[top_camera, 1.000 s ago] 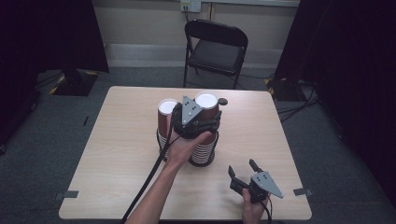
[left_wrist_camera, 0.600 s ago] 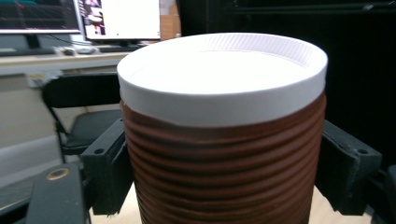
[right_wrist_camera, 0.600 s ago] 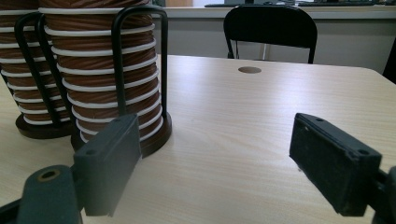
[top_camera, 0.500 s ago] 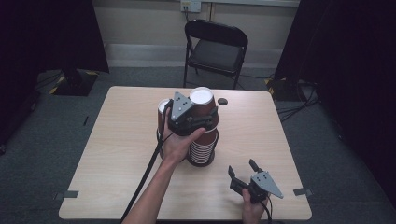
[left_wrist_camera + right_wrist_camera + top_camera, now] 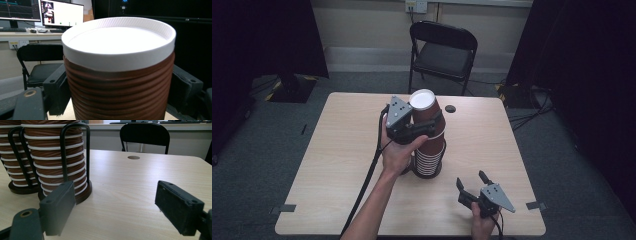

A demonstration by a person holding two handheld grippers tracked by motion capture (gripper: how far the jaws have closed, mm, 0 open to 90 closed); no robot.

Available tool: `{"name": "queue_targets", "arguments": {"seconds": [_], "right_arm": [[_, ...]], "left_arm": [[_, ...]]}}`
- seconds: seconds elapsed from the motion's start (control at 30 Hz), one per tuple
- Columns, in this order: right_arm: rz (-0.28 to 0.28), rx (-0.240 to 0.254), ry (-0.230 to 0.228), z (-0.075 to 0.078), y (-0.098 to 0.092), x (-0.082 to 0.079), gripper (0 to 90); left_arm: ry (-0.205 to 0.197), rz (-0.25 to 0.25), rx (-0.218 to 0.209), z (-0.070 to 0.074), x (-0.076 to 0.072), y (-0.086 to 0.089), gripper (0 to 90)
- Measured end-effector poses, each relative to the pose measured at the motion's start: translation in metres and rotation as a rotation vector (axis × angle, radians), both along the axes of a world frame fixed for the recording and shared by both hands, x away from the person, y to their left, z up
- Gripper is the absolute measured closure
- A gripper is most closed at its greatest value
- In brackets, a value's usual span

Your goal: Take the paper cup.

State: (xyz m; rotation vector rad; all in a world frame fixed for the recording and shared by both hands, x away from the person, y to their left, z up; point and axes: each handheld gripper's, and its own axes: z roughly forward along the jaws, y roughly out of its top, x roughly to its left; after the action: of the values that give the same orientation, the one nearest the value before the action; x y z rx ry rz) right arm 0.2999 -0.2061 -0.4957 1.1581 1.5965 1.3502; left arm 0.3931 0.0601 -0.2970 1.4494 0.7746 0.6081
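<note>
Left gripper [image 5: 424, 125] clamped on brown cup [image 5: 428, 112] (above the stack [image 5: 430, 157]); right gripper [image 5: 474, 182] spread, empty.

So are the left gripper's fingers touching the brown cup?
Touching: in the left gripper view both fingers of the left gripper press against the brown cup's ribbed sides.
</note>
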Motion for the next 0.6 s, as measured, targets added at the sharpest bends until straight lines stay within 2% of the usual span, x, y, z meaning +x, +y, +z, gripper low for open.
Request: {"name": "queue_targets", "arguments": {"seconds": [0.1, 0.23, 0.47, 0.53, 0.6], "right_arm": [[0.0, 0.0, 0.001, 0.0, 0.0, 0.0, 15.7], [0.0, 0.0, 0.002, 0.0, 0.0, 0.0, 15.7], [0.003, -0.003, 0.002, 0.0, 0.0, 0.0, 15.8], [0.003, 0.0, 0.003, 0.0, 0.0, 0.0, 15.8], [0.002, 0.0, 0.003, 0.0, 0.0, 0.0, 15.8]], "left_arm": [[-0.007, -0.007, -0.006, 0.001, -0.001, 0.002, 18.5], [-0.013, -0.009, -0.034, 0.005, -0.004, 0.006, 18.5], [-0.014, -0.007, -0.072, 0.009, -0.008, 0.016, 18.5], [-0.006, -0.022, -0.074, 0.01, -0.01, 0.021, 18.5], [-0.001, -0.029, -0.096, 0.01, -0.012, 0.025, 18.5]]}}
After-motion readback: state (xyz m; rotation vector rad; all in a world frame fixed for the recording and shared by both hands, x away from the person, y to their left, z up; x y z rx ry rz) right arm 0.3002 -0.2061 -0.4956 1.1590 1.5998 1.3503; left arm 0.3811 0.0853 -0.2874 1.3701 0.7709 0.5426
